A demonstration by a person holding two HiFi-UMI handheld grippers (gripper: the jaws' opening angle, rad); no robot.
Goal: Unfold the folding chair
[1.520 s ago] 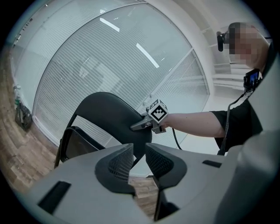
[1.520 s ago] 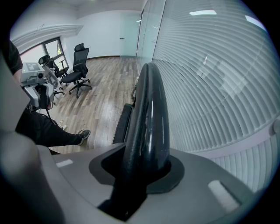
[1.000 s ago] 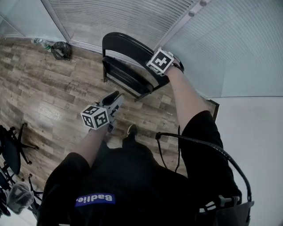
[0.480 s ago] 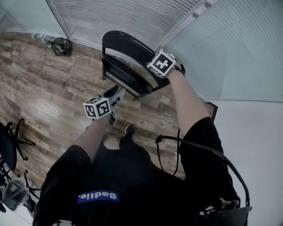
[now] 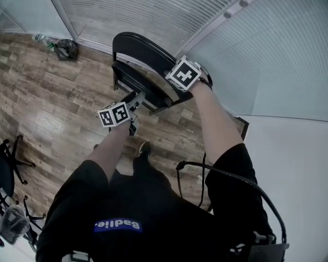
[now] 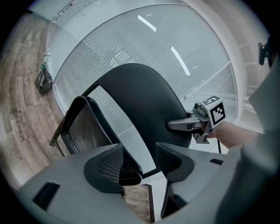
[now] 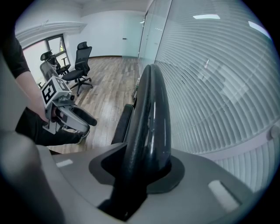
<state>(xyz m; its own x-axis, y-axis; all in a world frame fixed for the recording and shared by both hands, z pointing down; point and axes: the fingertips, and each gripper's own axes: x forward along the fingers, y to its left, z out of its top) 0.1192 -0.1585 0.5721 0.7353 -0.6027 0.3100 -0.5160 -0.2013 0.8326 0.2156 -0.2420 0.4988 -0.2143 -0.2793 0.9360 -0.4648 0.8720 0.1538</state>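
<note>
The black folding chair [image 5: 134,77] stands half folded against the glass wall, its seat [image 6: 81,127] tilted up in front of the curved backrest [image 6: 144,96]. My right gripper [image 5: 182,75] is shut on the backrest's top edge [image 7: 149,109], which runs between its jaws [image 7: 140,168]. My left gripper [image 5: 138,97] hovers just before the seat's front edge. Its jaws [image 6: 148,162] have just been opening, and nothing is between them. Each gripper shows in the other's view: the right gripper [image 6: 194,124] and the left gripper [image 7: 65,114].
Frosted glass walls with blinds [image 5: 154,15] stand behind the chair. A bottle and a dark bag [image 5: 64,48] lie by the wall at the left. Office chairs [image 7: 78,61] stand further back, one [image 5: 9,169] at my left. A black cable [image 5: 215,166] hangs by my right side.
My left gripper has moved toward the chair's seat and its jaws stand wider. The right gripper has kept its grip on the backrest.
</note>
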